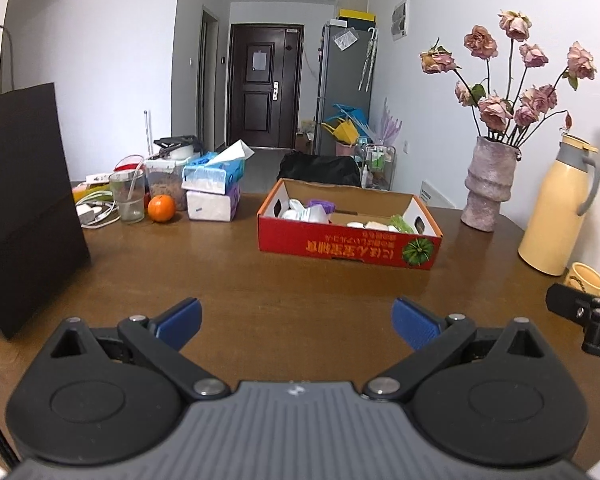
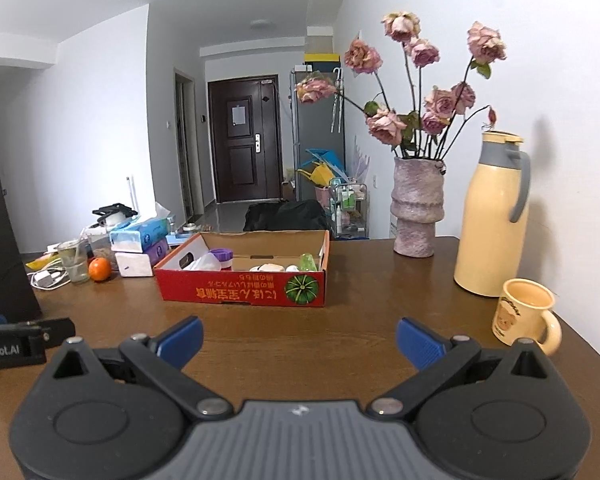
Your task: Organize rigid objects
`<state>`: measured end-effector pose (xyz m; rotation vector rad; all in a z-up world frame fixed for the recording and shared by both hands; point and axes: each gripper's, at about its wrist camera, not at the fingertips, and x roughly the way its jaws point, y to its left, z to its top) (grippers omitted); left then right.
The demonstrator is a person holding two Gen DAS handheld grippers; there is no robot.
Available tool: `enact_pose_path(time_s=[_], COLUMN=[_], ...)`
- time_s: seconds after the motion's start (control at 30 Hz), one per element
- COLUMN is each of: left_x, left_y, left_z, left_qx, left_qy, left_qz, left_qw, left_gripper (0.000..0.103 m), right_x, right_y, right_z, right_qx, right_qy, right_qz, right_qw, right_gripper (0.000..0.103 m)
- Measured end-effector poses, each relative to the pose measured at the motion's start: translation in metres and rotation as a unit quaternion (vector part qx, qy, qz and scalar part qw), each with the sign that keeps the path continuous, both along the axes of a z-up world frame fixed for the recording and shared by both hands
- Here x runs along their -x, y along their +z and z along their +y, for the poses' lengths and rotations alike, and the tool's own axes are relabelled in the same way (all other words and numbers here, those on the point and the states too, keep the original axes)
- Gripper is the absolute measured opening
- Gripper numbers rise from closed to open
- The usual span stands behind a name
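Left gripper [image 1: 296, 322]: fingers spread wide, nothing between them, hovering over the bare near part of the table [image 1: 236, 280].
Right gripper [image 2: 299, 340]: likewise spread and holding nothing, near the table's right edge; its tip also shows at the right margin of the left view.
Box [image 2: 242, 286]: an open red cardboard carton with a pumpkin print, standing toward the far edge at mid-table, well apart from both grippers.
Box contents: a purple-lidded jar [image 2: 221, 258], white containers and a green piece lie inside; exactly what each one is I cannot make out from this low angle.
Loose rigid things: a yellow mug [image 2: 526, 312] sits just beside the right gripper at the right edge, with a cream thermos [image 2: 490, 220] behind it and a vase [image 2: 416, 208] of dried roses at the far right corner.
Far left corner: an orange [image 1: 161, 208], a glass [image 1: 128, 196], tissue packs and cables are clustered there.
Step in hand: both tools are free and facing the carton; this fits either reaching in to sort items or having just let one go.
Next move: whichever it is, a grasp would need a long forward reach.
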<state>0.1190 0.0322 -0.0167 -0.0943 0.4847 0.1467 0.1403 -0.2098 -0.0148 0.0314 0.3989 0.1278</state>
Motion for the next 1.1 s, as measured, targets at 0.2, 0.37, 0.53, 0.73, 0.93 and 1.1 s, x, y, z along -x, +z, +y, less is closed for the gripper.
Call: enact_pose_path(time_s=[0.2, 0.37, 0.53, 0.73, 0.93, 1.1], left_x=[0.023, 0.028, 0.027, 0.027, 0.027, 0.025], left_y=[0.006, 0.011, 0.011, 0.010, 0.010, 0.007], left_z=[-0.003, -0.007, -0.009, -0.010, -0.010, -0.009], left_qx=[0.002, 0.004, 0.001, 0.003, 0.002, 0.002], left_qy=[-0.003, -0.004, -0.005, -0.005, -0.005, -0.004], left_qz=[-0.003, -0.010, -0.009, -0.007, -0.007, -0.004], left_qw=[1.0000, 0.9999, 0.9999, 1.0000, 1.0000, 1.0000], left_gripper=[0.103, 0.103, 0.103, 0.103, 0.103, 0.103], right_x=[0.027, 0.030, 0.030, 0.028, 0.028, 0.028], right_y=[0.008, 0.009, 0.008, 0.007, 0.006, 0.006], right_z=[-0.005, -0.005, -0.003, -0.004, -0.003, -0.003], right_qx=[0.000, -0.001, 0.002, 0.003, 0.003, 0.003], right_qy=[-0.004, -0.002, -0.003, -0.002, -0.003, -0.002], right_qz=[-0.014, -0.016, -0.015, -0.013, -0.012, -0.012], right_qw=[1.000, 1.000, 1.000, 1.000, 1.000, 1.000], right_gripper=[0.103, 0.103, 0.103, 0.103, 0.103, 0.103])
